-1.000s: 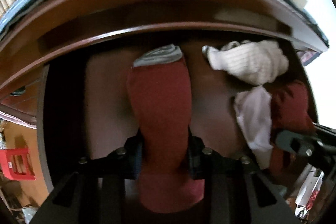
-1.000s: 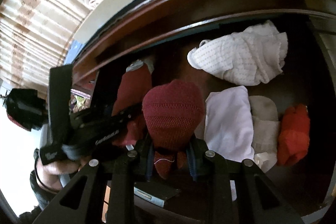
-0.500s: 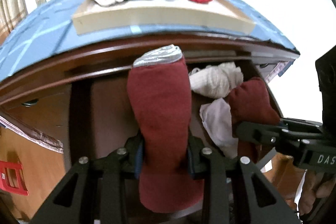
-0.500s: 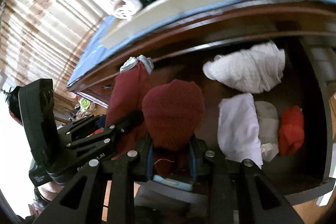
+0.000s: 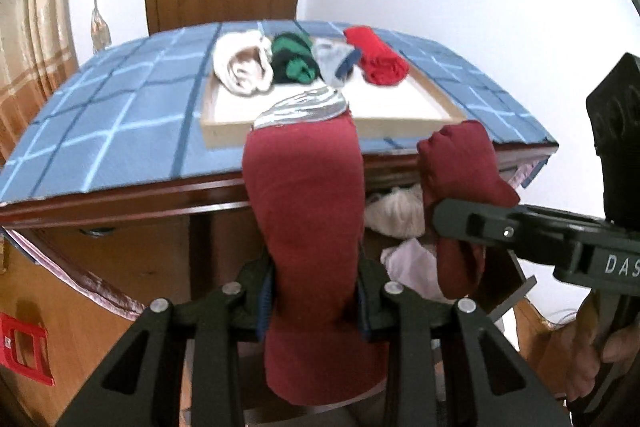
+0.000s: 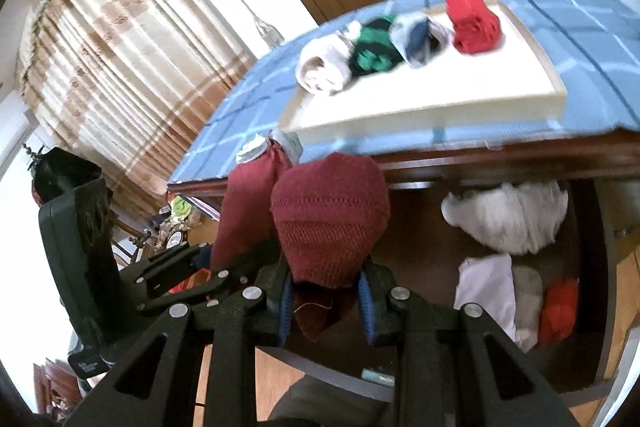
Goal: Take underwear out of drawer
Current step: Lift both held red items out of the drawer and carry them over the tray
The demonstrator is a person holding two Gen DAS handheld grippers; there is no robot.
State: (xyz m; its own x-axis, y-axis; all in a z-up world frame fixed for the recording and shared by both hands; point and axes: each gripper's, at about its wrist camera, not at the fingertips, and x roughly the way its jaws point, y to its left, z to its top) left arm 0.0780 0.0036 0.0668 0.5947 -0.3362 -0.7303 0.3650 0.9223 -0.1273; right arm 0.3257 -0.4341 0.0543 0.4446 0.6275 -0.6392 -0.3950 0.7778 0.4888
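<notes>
A: Above the open drawer (image 6: 600, 227), at the centre of your left wrist view, your left gripper (image 5: 314, 301) is clamped on a dark red pair of underwear (image 5: 306, 227). Its jaws stand a little apart with the cloth pressed between them, and the grey waistband (image 5: 304, 107) points to twelve o'clock.

B: And your right one?

A: Your right gripper (image 6: 324, 301) is closed tight on a second dark red, knitted-looking piece (image 6: 330, 219). In your left view that piece hangs at three o'clock of the first, with the black tongs crossing it. Whether the two are ends of one garment, you cannot tell from here.

B: Where do they sit against the furniture?

A: Both are clear of the drawer, level with the front edge of the blue checked tabletop (image 5: 120, 115). At twelve o'clock on that top stands a shallow pale tray (image 5: 320, 137). Along its far side lie a cream roll (image 5: 244, 67), a green-and-black one (image 5: 294, 61), a grey-and-navy one (image 5: 336, 63) and a bright red one (image 5: 378, 57).

B: What is in the drawer?

A: In your right view, at three to four o'clock: a white knitted bundle (image 6: 508, 215), a flat white piece (image 6: 486, 291), a beige piece (image 6: 528, 299) and an orange-red roll (image 6: 560, 311).
</notes>
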